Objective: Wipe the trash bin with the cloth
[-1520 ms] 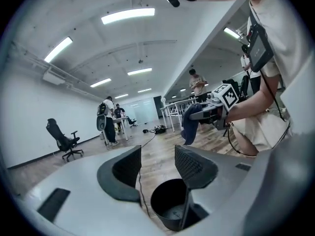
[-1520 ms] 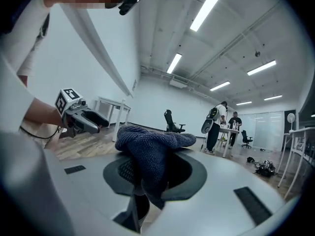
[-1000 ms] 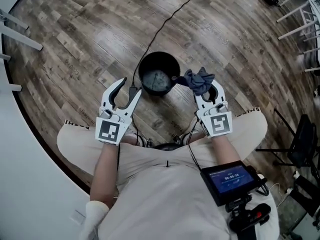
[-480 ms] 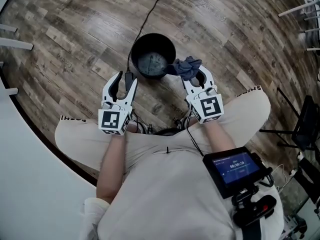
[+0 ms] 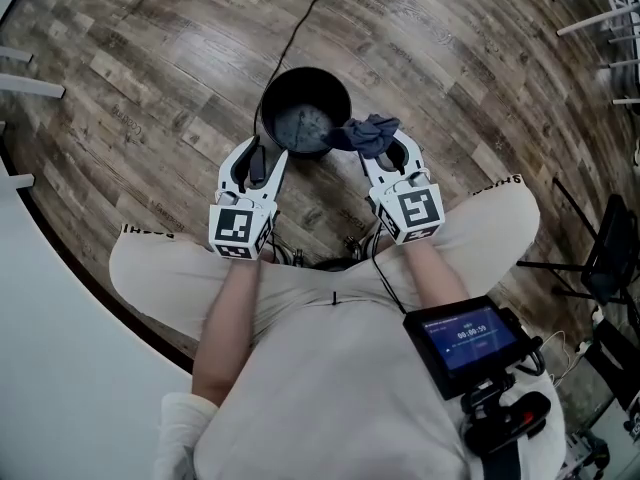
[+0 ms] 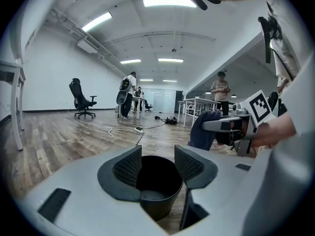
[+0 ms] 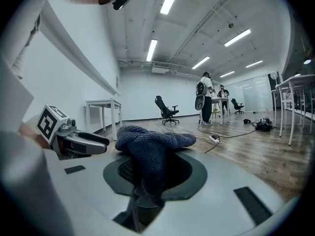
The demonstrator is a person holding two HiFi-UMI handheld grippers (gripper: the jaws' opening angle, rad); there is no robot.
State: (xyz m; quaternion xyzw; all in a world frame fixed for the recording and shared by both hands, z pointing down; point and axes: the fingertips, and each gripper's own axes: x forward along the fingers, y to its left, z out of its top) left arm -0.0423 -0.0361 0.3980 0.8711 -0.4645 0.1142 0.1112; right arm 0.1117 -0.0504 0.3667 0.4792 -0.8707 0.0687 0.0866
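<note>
A black round trash bin (image 5: pixel 305 111) stands on the wood floor just ahead of my knees. My right gripper (image 5: pixel 385 151) is shut on a dark blue cloth (image 5: pixel 372 133), which rests against the bin's right rim. In the right gripper view the cloth (image 7: pixel 150 149) is bunched between the jaws. My left gripper (image 5: pixel 261 158) is open at the bin's near-left side. In the left gripper view the bin (image 6: pixel 157 188) sits in the gap between its jaws, which do not touch it, with the cloth (image 6: pixel 204 129) to the right.
A black cable (image 5: pixel 305 23) runs across the floor from behind the bin. White furniture legs (image 5: pixel 600 8) stand at the far right, a black chair (image 5: pixel 608 253) at the right, and a white curved wall base (image 5: pixel 40 298) at the left. People and an office chair (image 6: pixel 80 99) are far off.
My left gripper has moved right and forward, closer to the bin's side. The right gripper with the cloth has stayed at the bin's right rim.
</note>
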